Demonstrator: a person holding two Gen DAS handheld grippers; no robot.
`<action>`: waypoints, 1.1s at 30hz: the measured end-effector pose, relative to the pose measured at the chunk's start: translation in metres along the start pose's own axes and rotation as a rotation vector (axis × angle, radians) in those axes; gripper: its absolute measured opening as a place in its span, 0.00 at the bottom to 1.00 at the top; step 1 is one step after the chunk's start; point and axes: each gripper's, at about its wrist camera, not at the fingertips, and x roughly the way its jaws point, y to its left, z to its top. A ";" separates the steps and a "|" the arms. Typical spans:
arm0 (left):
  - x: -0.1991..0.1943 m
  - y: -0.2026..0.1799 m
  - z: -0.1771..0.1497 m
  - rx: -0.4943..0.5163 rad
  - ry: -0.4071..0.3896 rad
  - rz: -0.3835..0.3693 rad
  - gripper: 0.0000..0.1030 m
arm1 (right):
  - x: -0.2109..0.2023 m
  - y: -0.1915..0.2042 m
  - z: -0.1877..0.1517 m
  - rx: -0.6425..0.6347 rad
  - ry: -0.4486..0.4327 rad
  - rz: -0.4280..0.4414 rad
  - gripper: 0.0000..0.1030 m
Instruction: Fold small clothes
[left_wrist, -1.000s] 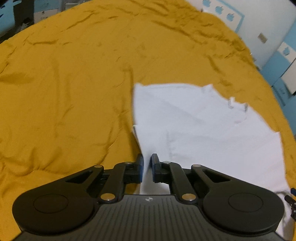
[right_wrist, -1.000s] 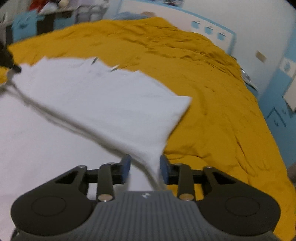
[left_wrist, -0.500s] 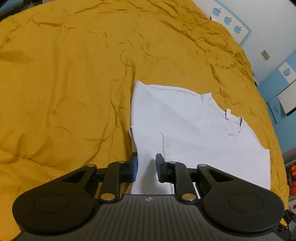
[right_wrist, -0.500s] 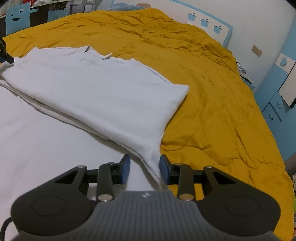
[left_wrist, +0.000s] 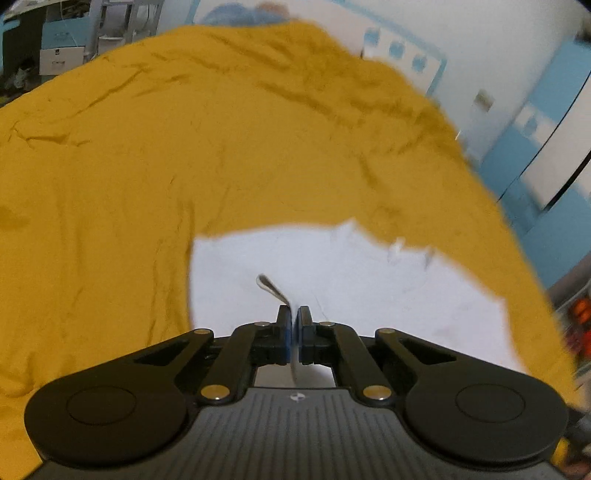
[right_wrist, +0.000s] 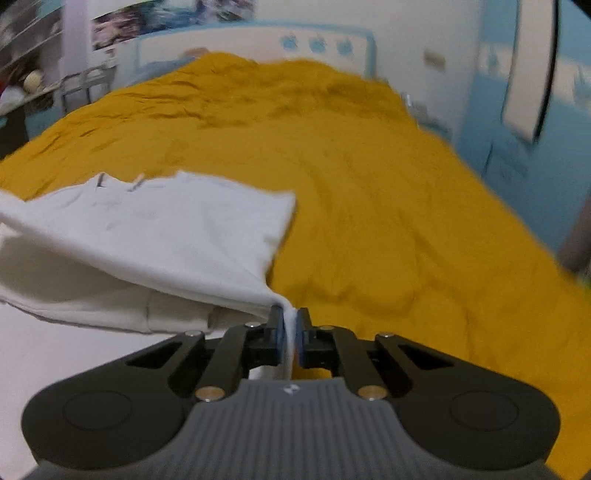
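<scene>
A small white T-shirt (left_wrist: 351, 273) lies on a mustard-yellow bedspread (left_wrist: 147, 166). My left gripper (left_wrist: 294, 316) is shut on the shirt's near edge; a thin fold of cloth stands up between its blue pads. In the right wrist view the white T-shirt (right_wrist: 166, 229) spreads to the left, its right side lifted off the bedspread (right_wrist: 388, 221). My right gripper (right_wrist: 290, 318) is shut on the shirt's right corner, and the cloth pulls up into a taut peak at the pads. Both views are blurred.
The bedspread fills most of both views. A white and blue wall with apple stickers (left_wrist: 406, 59) stands behind the bed. Blue cabinets (left_wrist: 546, 122) stand at the right. Shelves and clutter (right_wrist: 37, 74) stand at the far left.
Both grippers have closed on the shirt: half a second ago their jaws stood apart around the cloth. Both have since lifted, raising the shirt's near edge, and the views have tilted up.
</scene>
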 end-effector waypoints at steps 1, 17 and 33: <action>0.009 0.002 -0.006 0.007 0.025 0.026 0.03 | 0.003 0.000 -0.004 -0.003 0.021 0.012 0.00; 0.050 0.041 -0.030 -0.108 0.123 -0.002 0.14 | 0.021 -0.022 0.062 0.172 0.018 0.180 0.28; 0.028 0.044 -0.039 -0.076 0.014 -0.043 0.03 | 0.139 -0.044 0.102 0.421 0.013 0.181 0.00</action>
